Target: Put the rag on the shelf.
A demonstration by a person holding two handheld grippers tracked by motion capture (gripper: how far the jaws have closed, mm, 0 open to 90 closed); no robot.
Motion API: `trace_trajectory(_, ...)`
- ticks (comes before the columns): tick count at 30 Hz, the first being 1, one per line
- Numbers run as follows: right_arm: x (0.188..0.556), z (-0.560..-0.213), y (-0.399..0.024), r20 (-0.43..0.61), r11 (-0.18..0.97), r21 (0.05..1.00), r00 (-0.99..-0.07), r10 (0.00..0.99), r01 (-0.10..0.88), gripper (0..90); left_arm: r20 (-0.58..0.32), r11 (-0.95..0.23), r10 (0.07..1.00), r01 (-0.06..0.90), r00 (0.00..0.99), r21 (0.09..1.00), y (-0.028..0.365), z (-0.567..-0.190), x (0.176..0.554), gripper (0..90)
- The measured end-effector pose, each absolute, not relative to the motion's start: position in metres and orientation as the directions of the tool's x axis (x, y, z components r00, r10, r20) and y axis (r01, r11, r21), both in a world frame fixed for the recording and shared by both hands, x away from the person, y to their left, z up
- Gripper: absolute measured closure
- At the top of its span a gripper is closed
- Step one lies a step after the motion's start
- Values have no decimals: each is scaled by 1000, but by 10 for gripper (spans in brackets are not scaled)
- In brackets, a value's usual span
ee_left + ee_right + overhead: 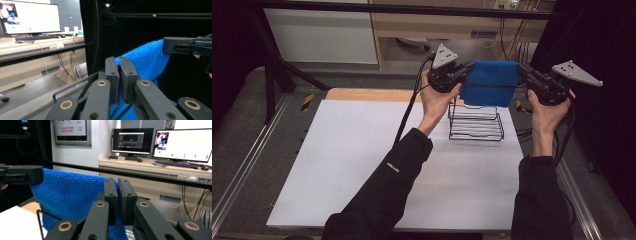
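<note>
While both hands hold it up at upper centre of the high view, the blue towel (490, 82) hangs above the wire rack (476, 123), left gripper (466, 68) and right gripper (523, 70) each clamped on a top corner.

Both grippers, left gripper (468, 67) and right gripper (523, 70), hold a blue fluffy cloth (490, 83) stretched (each pinching one upper corner) above a black wire rack (475, 123).

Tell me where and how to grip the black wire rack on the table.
Pinch the black wire rack by one top side rail, coming straight down from above: thin upright wires suit closing jaws. First free a gripper; the left gripper and right gripper hold the blue terry towel above it.
</note>
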State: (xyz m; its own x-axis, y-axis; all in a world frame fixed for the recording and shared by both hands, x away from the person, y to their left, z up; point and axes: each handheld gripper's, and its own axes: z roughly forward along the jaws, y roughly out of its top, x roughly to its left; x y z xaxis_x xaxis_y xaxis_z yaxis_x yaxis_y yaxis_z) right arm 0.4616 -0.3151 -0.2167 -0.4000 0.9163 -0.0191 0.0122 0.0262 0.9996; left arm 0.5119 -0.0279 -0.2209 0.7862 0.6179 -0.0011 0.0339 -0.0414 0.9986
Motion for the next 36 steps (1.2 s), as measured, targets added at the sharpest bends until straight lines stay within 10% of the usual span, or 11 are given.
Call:
trace_trajectory(27,446,-248,-324,-1,76,986,-458,889,145,825,-18,-173,574,143,819,975,-28,-251,494,830)
trace_trajectory(36,442,-244,-326,9,62,989,-468,884,135,647,1,-193,590,140,808,971,-31,-255,494,847)
